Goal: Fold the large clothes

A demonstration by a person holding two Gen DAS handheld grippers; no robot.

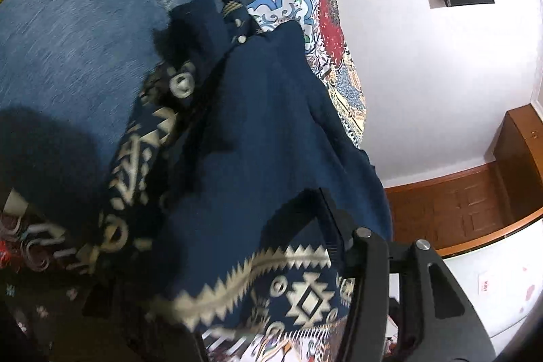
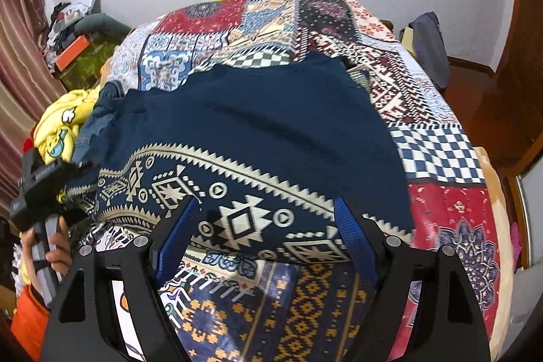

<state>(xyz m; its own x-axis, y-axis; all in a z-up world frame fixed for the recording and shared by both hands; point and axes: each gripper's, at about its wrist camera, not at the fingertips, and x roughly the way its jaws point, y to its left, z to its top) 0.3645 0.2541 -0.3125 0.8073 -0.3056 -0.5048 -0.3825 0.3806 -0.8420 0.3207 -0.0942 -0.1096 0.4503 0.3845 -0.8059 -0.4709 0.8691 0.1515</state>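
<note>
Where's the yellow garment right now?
In the right wrist view the yellow garment is bunched at the bed's left edge, beside the navy patterned garment and just above the left gripper.

The shirt lies on the bed just ahead of the right gripper; yellow clothes lie left of its jaws.

Navy shirt — cream geometric border; multicoloured patchwork bedspread
</note>
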